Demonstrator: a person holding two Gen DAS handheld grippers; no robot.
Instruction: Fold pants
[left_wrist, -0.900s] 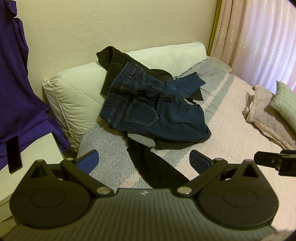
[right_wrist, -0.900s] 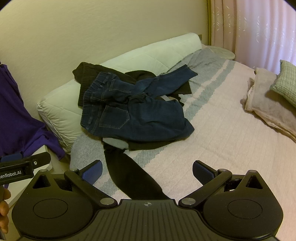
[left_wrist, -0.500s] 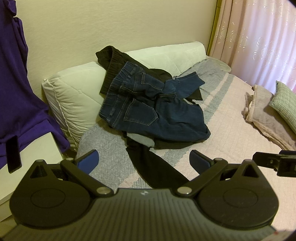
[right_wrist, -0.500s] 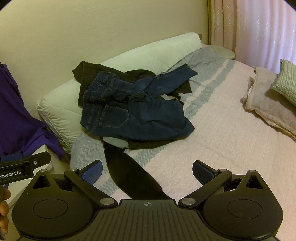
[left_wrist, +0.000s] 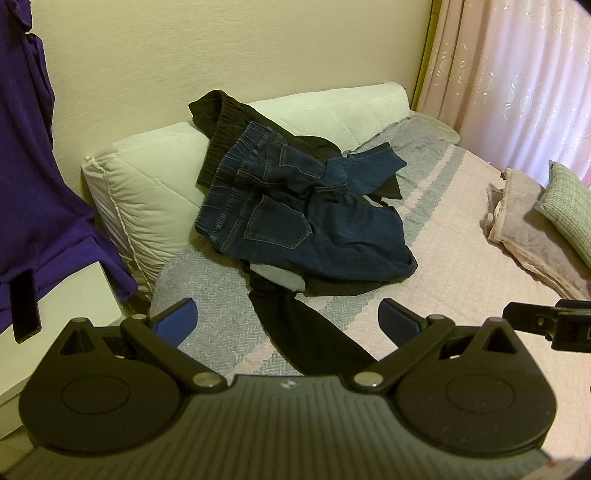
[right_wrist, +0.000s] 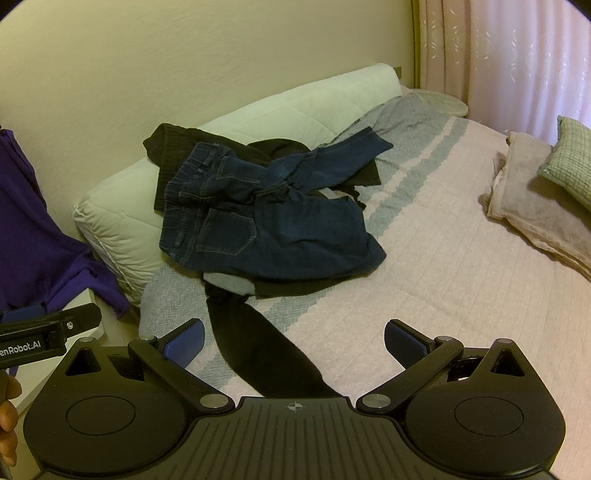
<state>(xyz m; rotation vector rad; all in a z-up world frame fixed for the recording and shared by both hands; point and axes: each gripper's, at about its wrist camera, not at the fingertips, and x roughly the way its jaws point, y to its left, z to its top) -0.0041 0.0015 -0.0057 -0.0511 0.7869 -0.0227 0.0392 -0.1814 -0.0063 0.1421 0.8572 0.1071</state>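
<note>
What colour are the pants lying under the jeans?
Black, with one leg trailing toward the grippers from beneath the dark blue jeans. Right wrist view shows it best.

Dark blue jeans crumpled, back pockets up, atop black pants, waistband against white pillow

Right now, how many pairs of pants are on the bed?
2 visible: jeans on top, draped over the pillow; black pants beneath, one leg trailing toward the grippers. More may be hidden underneath.

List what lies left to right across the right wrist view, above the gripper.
Purple garment → white pillow → jeans → folded beige blanket → green cushion.
</note>
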